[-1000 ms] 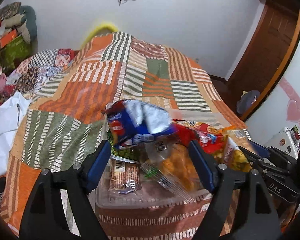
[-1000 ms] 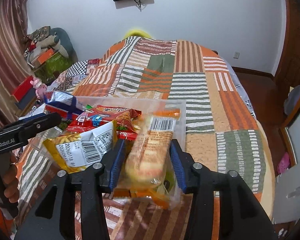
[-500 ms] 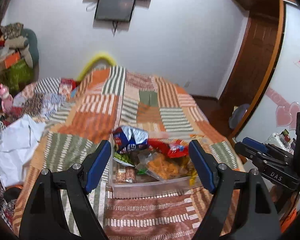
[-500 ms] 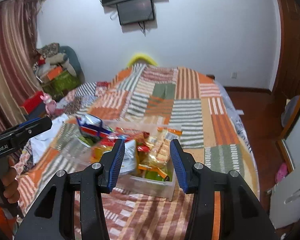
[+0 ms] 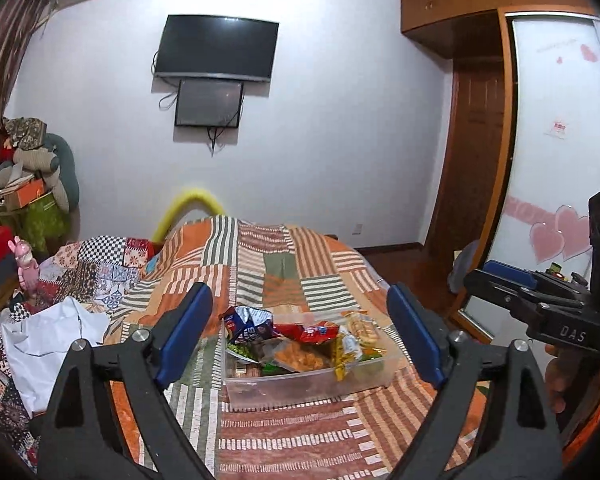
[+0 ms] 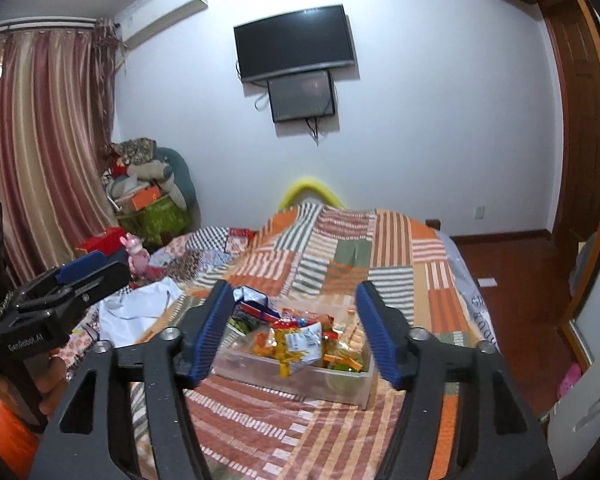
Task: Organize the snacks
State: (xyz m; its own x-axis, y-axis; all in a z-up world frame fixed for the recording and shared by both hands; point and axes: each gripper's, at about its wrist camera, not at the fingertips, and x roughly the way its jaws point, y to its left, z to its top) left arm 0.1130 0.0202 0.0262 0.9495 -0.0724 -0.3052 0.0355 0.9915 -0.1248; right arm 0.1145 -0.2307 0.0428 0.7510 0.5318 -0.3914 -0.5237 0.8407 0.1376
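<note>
A clear plastic bin (image 5: 312,384) sits on the patchwork bed, filled with snack packets: a blue bag (image 5: 248,322), a red packet (image 5: 310,330), an orange one (image 5: 300,356) and a yellow one (image 5: 346,350). The same bin shows in the right wrist view (image 6: 320,376), with a yellow barcode packet (image 6: 300,340) on top. My left gripper (image 5: 300,340) is open and empty, held back above the bin. My right gripper (image 6: 296,332) is open and empty, also back from the bin. Each gripper shows at the edge of the other's view.
The striped patchwork quilt (image 5: 284,264) covers the bed. White cloth (image 5: 48,344) and patterned fabrics lie at the left. Piled bedding and boxes (image 6: 148,188) stand in the far left corner. A TV (image 5: 218,48) hangs on the wall. A wooden wardrobe (image 5: 476,160) stands at the right.
The right gripper let go of the orange biscuit packet, which now lies in the bin. Both grippers pulled up and back from the bin, so it looks smaller and farther.
</note>
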